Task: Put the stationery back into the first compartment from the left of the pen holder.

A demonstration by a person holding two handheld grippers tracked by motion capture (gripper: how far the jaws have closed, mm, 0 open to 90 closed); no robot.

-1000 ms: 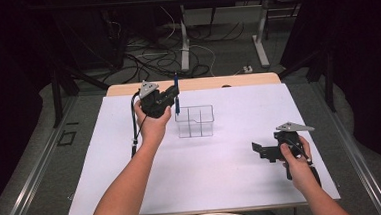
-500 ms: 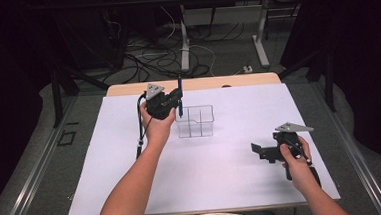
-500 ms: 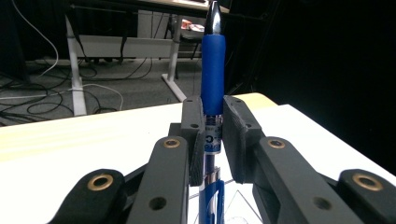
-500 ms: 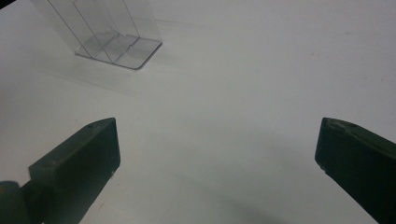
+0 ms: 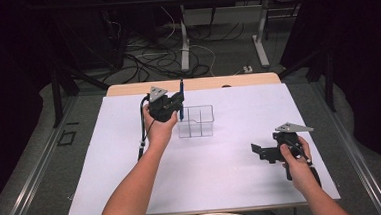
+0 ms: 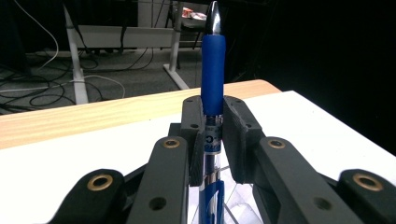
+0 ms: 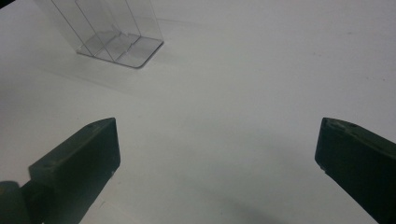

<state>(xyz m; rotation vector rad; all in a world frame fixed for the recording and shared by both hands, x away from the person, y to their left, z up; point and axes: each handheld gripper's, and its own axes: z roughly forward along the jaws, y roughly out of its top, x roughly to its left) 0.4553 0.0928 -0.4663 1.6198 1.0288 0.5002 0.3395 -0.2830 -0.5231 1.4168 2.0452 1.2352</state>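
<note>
- White sheeting covers our table, matte and unmarked, with a strip of pale wood bare along the far edge; beyond it the dark room holds grey floor, loose cables and metal desk legs.
- Our left gripper clamps a blue pen between its black pads, upright, the rubbery blue grip and shiny metal tip rising above the jaws, the clear barrel with blue print running down below them.
- From the high view we see that left gripper held near the far edge, just left of a clear plastic organizer, a boxy holder with thin dividers; the pen stands at the organizer's left wall, whether inside it we cannot tell.
- Our right gripper rests low at the near right, well apart from the organizer, its jaws spread wide with nothing between them.
- Between both hands a broad stretch of bare sheet lies free, and the near and right edges stay unobstructed.
</note>
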